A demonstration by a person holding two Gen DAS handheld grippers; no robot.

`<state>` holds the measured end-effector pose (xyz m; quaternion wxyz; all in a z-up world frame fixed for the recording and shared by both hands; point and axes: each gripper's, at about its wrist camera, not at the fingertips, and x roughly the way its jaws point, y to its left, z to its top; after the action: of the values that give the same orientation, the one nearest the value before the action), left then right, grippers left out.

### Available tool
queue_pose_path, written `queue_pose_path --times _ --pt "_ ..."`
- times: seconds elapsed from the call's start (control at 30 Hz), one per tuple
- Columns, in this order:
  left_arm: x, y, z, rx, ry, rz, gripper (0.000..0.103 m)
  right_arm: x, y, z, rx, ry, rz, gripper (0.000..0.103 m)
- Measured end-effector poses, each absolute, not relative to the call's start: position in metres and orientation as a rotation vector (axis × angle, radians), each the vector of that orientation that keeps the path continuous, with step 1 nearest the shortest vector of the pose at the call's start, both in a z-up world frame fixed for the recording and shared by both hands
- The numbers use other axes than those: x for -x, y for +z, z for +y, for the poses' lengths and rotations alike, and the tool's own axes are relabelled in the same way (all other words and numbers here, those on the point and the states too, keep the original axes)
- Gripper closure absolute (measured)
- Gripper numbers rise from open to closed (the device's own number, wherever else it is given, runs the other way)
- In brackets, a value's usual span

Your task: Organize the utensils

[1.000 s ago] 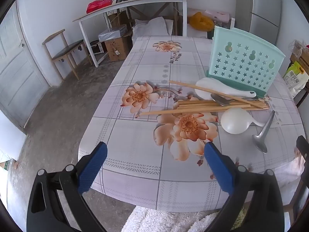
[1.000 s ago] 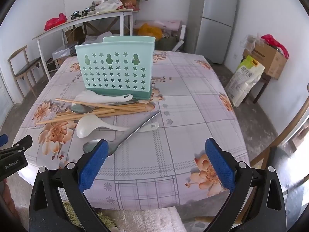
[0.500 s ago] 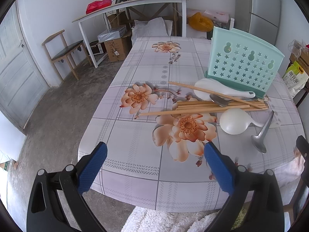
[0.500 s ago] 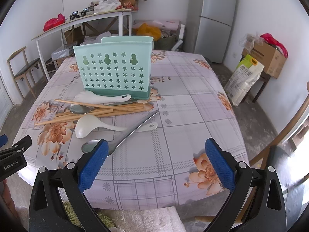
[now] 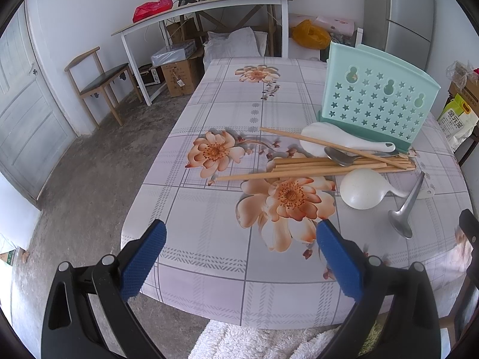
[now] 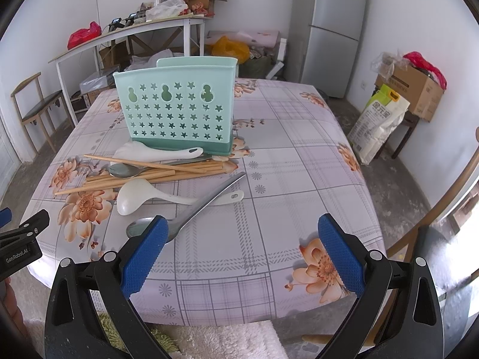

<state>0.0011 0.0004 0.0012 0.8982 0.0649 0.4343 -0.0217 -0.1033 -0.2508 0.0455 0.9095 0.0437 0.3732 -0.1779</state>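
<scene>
Mint star-perforated utensil holder (image 6: pixel 176 110) stands upright; just before it lie wooden chopsticks (image 6: pixel 143 173), two white spoons (image 6: pixel 140 196), and two metal spoons (image 6: pixel 191 209).

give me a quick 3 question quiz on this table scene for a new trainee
1. True or false: the right hand-held gripper is shut on a spoon.
2. What lies directly across the chopsticks? A) metal spoon B) fridge C) chair
3. Fill in: the mint utensil holder stands ____ on the table.

Key
1. False; both it and the left hand-held gripper are open and hold nothing.
2. A
3. upright
</scene>
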Motion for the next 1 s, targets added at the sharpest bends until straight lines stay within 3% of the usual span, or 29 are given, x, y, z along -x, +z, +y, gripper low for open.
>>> queue_pose_path --times 1.0 --pt "-0.0009 -0.0006 -0.0001 -0.132 -0.045 0.903 0.005 0.1021 0.0415 -0.2495 -0.093 -0.366 0.773 0.007"
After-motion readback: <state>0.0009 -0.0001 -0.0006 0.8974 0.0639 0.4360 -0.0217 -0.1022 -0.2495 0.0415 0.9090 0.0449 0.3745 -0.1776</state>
